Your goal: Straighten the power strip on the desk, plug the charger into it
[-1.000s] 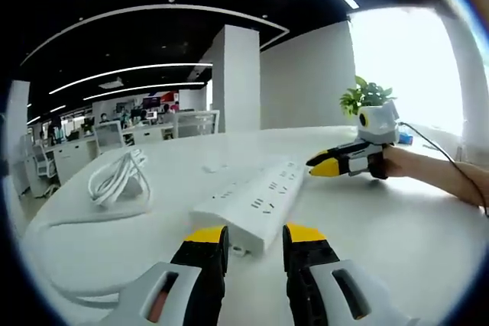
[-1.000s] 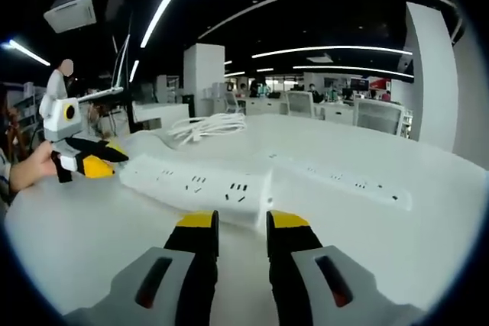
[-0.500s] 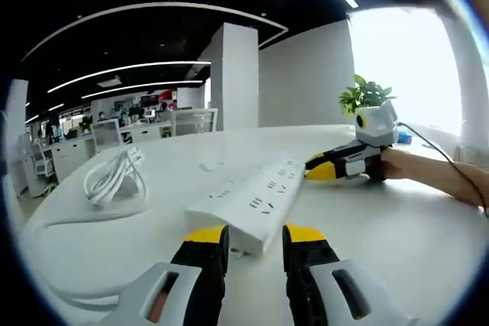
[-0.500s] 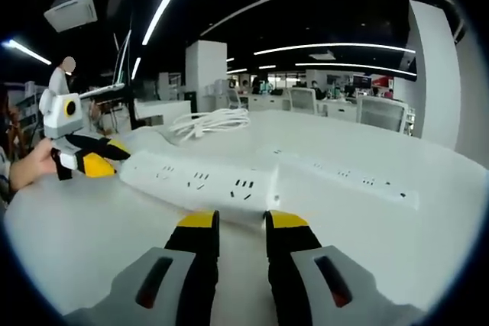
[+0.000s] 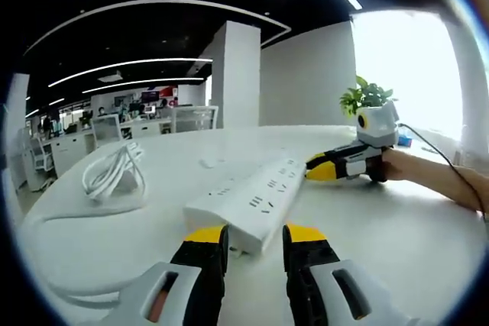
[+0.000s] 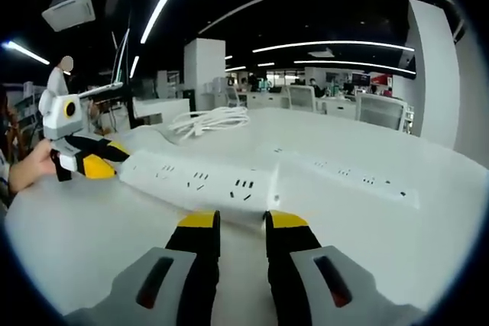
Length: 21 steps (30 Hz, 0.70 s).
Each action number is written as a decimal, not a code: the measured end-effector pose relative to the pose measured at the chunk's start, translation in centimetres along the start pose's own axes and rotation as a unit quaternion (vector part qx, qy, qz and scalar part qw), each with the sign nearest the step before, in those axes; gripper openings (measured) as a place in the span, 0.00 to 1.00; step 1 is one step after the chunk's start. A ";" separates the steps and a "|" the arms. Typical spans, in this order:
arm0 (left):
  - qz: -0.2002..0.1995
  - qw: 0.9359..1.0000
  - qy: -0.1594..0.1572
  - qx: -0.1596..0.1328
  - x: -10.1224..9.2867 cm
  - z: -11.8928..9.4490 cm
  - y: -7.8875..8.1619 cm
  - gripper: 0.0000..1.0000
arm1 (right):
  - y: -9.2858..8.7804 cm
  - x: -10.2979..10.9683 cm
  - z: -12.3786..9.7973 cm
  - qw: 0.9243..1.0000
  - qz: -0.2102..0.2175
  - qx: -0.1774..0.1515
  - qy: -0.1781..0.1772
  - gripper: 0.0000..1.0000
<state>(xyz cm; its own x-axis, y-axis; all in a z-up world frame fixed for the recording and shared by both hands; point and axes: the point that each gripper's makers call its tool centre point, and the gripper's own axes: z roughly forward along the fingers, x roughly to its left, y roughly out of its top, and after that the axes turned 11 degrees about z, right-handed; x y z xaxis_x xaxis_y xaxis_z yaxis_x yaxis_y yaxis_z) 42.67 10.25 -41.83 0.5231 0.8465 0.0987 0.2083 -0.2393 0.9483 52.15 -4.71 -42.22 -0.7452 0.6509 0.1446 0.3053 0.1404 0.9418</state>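
Left gripper view: narrow-gapped left gripper [image 5: 255, 236] near long white plastic power strip [image 5: 252, 201]; right gripper view: right gripper [image 6: 235, 223], narrow too, with a coiled white cable [image 6: 210, 121] far behind.

- A glossy white table [image 5: 397, 227] with a curved edge carries everything.
- A white power strip [image 5: 248, 202] lies flat on it, sockets up, running diagonally in the left gripper view.
- A coiled white cable [image 5: 114, 175] rests near the table's far edge, beside the strip [image 6: 200, 182].
- The strip's reflection shows in the tabletop [image 6: 84, 227].
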 end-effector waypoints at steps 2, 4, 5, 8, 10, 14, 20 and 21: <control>0.003 1.000 0.000 0.002 -0.1 0.0 -0.1 0.30 | 0.0 0.0 0.0 1.000 -0.002 0.002 -0.001 0.22; 0.009 1.000 0.002 0.005 -0.1 0.0 -0.2 0.30 | 0.0 0.0 -0.1 1.000 -0.005 0.004 -0.002 0.21; 0.010 1.000 0.002 0.006 0.0 0.0 -0.2 0.30 | 0.0 0.0 -0.1 1.000 -0.006 0.005 -0.002 0.20; 0.009 1.000 0.002 0.008 0.1 0.0 -0.3 0.28 | 0.0 -0.1 -0.1 1.000 0.000 0.004 -0.002 0.20; 0.005 1.000 0.002 0.008 0.1 -0.1 -0.3 0.28 | 0.0 -0.1 -0.1 1.000 -0.002 0.005 -0.003 0.20; 0.004 1.000 0.002 0.008 0.1 0.0 -0.4 0.28 | 0.0 -0.2 -0.1 1.000 -0.002 0.005 -0.004 0.19; -0.006 1.000 -0.002 0.005 0.1 -0.2 -0.3 0.27 | 0.0 -0.1 -0.3 1.000 -0.004 0.007 -0.002 0.18; -0.006 1.000 -0.003 0.005 0.1 -0.2 -0.3 0.27 | 0.0 -0.1 -0.3 1.000 -0.004 0.007 -0.002 0.18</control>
<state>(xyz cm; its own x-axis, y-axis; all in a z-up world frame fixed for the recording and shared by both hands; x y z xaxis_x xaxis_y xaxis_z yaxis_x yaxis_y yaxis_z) 42.54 10.53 -42.10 0.5253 0.8466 0.0862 0.2229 -0.2347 0.9462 52.05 -5.01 -42.16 -0.7454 0.6524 0.1369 0.3086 0.1556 0.9384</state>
